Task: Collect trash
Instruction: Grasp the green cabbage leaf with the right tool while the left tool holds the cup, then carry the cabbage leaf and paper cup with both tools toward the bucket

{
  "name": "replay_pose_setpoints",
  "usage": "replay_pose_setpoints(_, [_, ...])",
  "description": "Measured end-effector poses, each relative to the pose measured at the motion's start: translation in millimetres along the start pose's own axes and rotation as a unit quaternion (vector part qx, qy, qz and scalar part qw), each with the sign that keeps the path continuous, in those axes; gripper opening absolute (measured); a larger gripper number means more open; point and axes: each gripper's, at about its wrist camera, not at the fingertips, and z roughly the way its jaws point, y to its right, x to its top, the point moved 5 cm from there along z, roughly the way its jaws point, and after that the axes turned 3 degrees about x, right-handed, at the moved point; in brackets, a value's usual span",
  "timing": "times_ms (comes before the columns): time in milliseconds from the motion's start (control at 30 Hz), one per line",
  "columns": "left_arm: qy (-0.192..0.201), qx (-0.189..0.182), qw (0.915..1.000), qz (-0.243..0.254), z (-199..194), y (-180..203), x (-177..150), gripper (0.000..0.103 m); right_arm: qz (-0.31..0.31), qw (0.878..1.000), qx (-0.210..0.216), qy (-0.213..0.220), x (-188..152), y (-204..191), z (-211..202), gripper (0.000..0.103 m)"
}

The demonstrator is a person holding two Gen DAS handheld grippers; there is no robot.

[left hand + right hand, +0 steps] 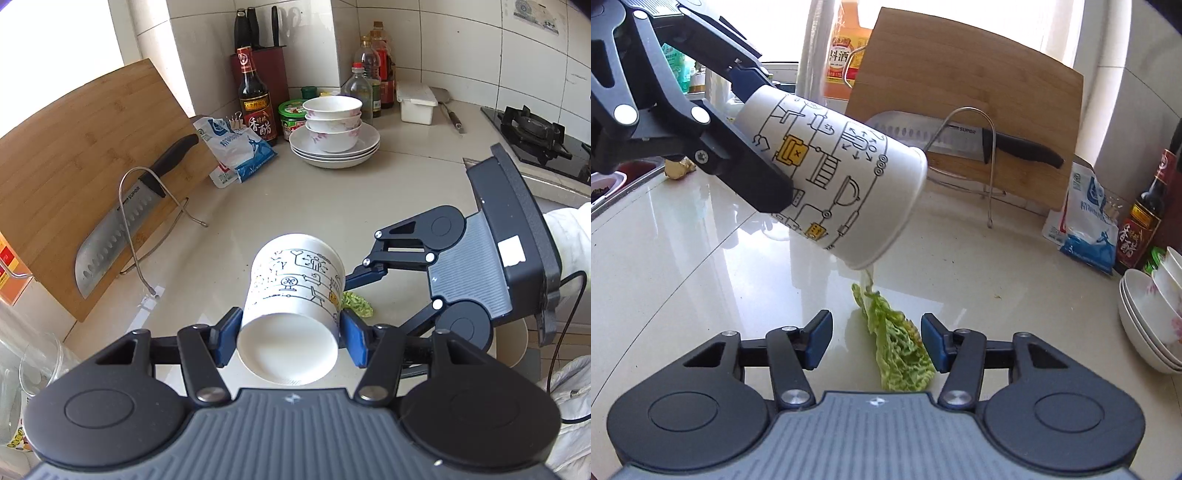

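My left gripper (288, 339) is shut on a white paper cup (295, 291) printed with black and yellow line drawings. The cup is tilted, base toward the camera and mouth down toward the counter. From the right wrist view the cup (842, 184) hangs at the upper left in the left gripper (757, 136), its rim just above the tip of a green lettuce leaf (897, 354). The leaf lies flat on the pale counter (683, 258) between the fingers of my right gripper (875, 338). It rests against the right pad; the left pad stands apart. In the left wrist view the leaf (356, 302) peeks out beside the cup.
A bamboo cutting board (74, 166) and a knife (122, 218) on a wire rack stand at the left. Stacked bowls on plates (334, 129), a vinegar bottle (255, 99), a salt bag (236, 147), oil bottles and a white box (415, 101) line the back. A gas stove (535, 136) is at right.
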Motion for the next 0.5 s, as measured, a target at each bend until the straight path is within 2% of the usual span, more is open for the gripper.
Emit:
replay_pose_setpoints(33, [-0.001, -0.001, 1.0000, -0.001, -0.1, -0.7, -0.4, 0.057, -0.003, 1.000, -0.002, 0.002, 1.9, -0.2, 1.4, 0.044])
replay_pose_setpoints(67, [-0.001, -0.002, 1.0000, -0.004, -0.4, -1.5, -1.1, 0.057, -0.005, 1.000, 0.000, 0.001, 3.8, -0.1, 2.8, 0.041])
replay_pose_setpoints(133, [-0.001, -0.001, 1.0000, -0.004, -0.9, -3.4, -2.1, 0.057, -0.001, 1.000, 0.006, 0.000, 6.5, 1.7, 5.7, 0.015])
replay_pose_setpoints(167, [-0.001, 0.002, 1.0000, -0.005, -1.7, -4.7, -2.6, 0.057, 0.003, 1.000, 0.010, -0.003, 7.0, 3.0, 6.3, 0.010])
replay_pose_setpoints(500, [0.001, 0.017, 0.9997, -0.019, -12.0, -22.9, -4.5, 0.057, 0.038, 0.999, 0.000, -0.015, 7.3, 21.2, -5.7, 0.006])
